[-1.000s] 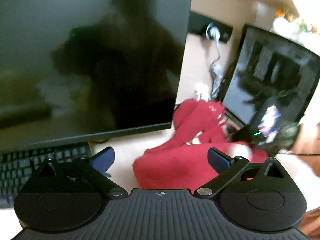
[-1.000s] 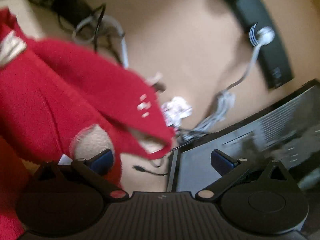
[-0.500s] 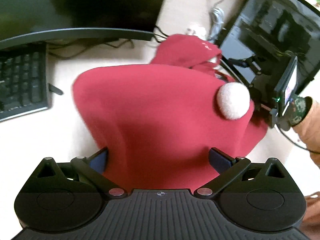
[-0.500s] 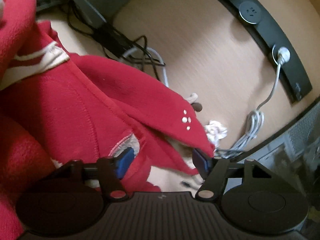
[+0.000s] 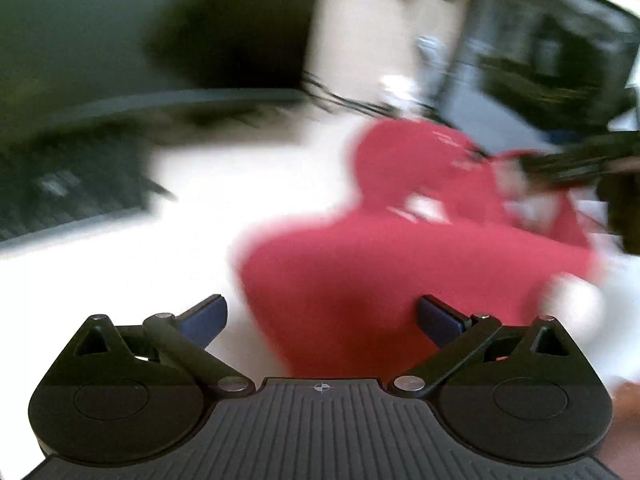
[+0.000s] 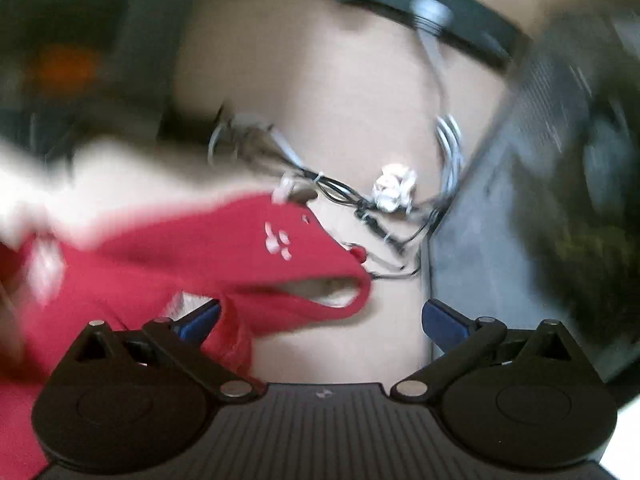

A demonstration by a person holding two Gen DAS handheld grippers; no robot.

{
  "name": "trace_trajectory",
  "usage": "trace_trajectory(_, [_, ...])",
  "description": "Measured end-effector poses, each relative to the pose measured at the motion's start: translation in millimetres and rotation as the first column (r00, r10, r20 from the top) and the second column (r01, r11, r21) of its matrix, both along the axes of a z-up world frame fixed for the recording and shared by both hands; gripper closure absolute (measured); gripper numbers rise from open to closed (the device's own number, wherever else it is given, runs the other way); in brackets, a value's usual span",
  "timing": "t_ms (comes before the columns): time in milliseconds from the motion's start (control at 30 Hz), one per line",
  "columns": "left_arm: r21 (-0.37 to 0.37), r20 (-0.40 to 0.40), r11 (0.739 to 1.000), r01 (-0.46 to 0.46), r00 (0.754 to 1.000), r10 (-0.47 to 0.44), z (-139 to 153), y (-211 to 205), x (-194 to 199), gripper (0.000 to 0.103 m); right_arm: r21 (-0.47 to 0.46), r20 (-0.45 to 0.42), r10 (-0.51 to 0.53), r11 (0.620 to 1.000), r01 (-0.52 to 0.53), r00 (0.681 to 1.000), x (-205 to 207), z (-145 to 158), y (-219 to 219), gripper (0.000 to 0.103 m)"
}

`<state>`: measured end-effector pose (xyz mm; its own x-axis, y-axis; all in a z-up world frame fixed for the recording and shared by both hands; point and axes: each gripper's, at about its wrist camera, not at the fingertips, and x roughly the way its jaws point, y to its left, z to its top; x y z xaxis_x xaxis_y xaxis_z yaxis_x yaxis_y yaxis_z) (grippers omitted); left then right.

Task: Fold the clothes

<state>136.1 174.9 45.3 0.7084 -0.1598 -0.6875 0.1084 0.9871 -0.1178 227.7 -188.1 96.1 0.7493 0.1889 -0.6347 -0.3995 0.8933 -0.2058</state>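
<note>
The red garment (image 5: 404,248) lies bunched on the pale worktop (image 5: 192,248), between a keyboard (image 5: 68,192) and a dark monitor (image 5: 552,56). The left hand-held gripper (image 5: 322,316) hovers over its near edge, jaws spread wide and empty. The right hand-held gripper (image 6: 320,318) is likewise wide open, gripping nothing, a red flap (image 6: 256,256) lying just beyond its left finger.

Left gripper (image 5: 322,316) has its jaws spread wide, blue fingertips (image 5: 206,314) well apart and nothing pinched between them; it's pointing forward and slightly down; right gripper (image 6: 320,318) is spread wide too, its left pad (image 6: 200,318) just beside red cloth, though whether it's touching is hard to say; both views are pretty motion-blurred.
</note>
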Motion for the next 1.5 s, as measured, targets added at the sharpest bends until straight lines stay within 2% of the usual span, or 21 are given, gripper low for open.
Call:
trace_trajectory(67, [0.066,0.042,0.996,-0.066,0.997,0.064,2,2,18,0.0,0.101,-0.05,0.064,0.993,-0.059,0.997,-9,24,-9,0.0])
trace_trajectory(200, [0.162,0.038,0.982,-0.095,0.995,0.091,-9,1,49,0.0,0.127,0.01,0.041,0.991,-0.042,0.999,-42,48,-33,0.0])
trace_trajectory(333, [0.002,0.045,1.0,-0.004,0.999,0.003,12,16,29,0.0,0.156,0.115,-0.054,0.987,0.036,0.992,-84,51,-63,0.0])
trace_trajectory(433, [-0.117,0.06,0.991,0.067,0.996,-0.06,29,26,14,0.0,0.123,0.184,-0.056,0.992,0.033,0.981,-116,43,-68,0.001])
trace_trajectory(467, [-0.156,0.067,0.984,0.091,0.994,-0.081,34,30,9,0.0,0.124,0.185,-0.053,0.992,0.03,0.981,-124,40,-67,0.008])
trace_trajectory(500, [-0.194,0.075,0.974,0.114,0.992,-0.102,40,33,4,0.0,0.166,0.16,-0.045,0.986,0.018,0.986,-125,39,-64,0.015])
trace_trajectory(633, [-0.337,0.11,0.919,0.205,0.978,-0.178,60,46,-16,0.0,0.352,0.017,0.072,0.933,-0.073,0.997,-109,37,-41,0.02])
trace_trajectory(733, [-0.32,0.092,0.923,0.216,0.976,-0.197,48,23,-27,0.0,0.505,-0.101,0.231,0.85,-0.15,0.968,-84,38,-16,0.018])
trace_trajectory(800, [-0.308,0.08,0.925,0.224,0.974,-0.21,40,8,-34,0.0,0.593,-0.188,0.345,0.786,-0.174,0.92,-63,37,2,0.009])
trace_trajectory(833, [-0.302,0.074,0.926,0.228,0.974,-0.216,36,0,-38,0.0,0.635,-0.257,0.409,0.754,-0.166,0.876,-48,33,13,0.007])
trace_trajectory(933, [-0.284,0.055,0.928,0.241,0.971,-0.235,24,-22,-48,0.0,0.685,-0.433,0.503,0.723,-0.089,0.748,-6,14,50,0.005])
trace_trajectory(1033, [-0.267,0.036,0.93,0.253,0.967,-0.253,12,-45,-59,0.0,0.604,-0.569,0.482,0.795,-0.06,0.666,26,-16,87,0.005])
trace_trajectory(1067, [-0.261,0.03,0.93,0.257,0.966,-0.259,8,-52,-63,0.0,0.582,-0.63,0.472,0.813,-0.028,0.617,33,-28,95,0.005])
trace_trajectory(1100, [-0.256,0.023,0.931,0.262,0.964,-0.264,4,-60,-66,0.0,0.577,-0.695,0.478,0.817,0.02,0.537,39,-40,102,0.005])
trace_trajectory(1133, [-0.25,0.017,0.931,0.266,0.963,-0.27,0,-67,-70,0.0,0.606,-0.748,0.514,0.787,0.115,0.42,42,-51,110,0.005])
trace_trajectory(1167, [-0.244,0.01,0.931,0.27,0.961,-0.276,-4,-75,-74,0.0,0.647,-0.75,0.562,0.732,0.212,0.35,41,-54,114,0.005])
trace_trajectory(1233, [-0.22,-0.001,0.945,0.24,0.969,-0.246,-9,-78,-73,0.0,0.776,-0.631,0.679,0.552,0.306,0.374,53,-28,120,0.006])
trace_trajectory(1300, [-0.185,-0.009,0.966,0.18,0.983,-0.185,-10,-72,-67,0.0,0.896,-0.443,0.726,0.383,0.226,0.526,72,19,116,0.007])
trace_trajectory(1333, [-0.168,-0.012,0.974,0.15,0.988,-0.154,-11,-69,-64,0.0,0.926,-0.361,0.691,0.343,0.156,0.626,80,45,108,0.007])
trace_trajectory(1400, [-0.132,-0.016,0.987,0.089,0.996,-0.092,-13,-62,-57,0.0,0.919,-0.296,0.604,0.392,0.048,0.74,85,77,93,0.007])
trace_trajectory(1500, [-0.073,-0.033,0.997,-0.025,0.999,0.022,-18,-50,-45,0.0,0.771,-0.207,0.461,0.62,-0.146,0.863,61,95,74,0.007])
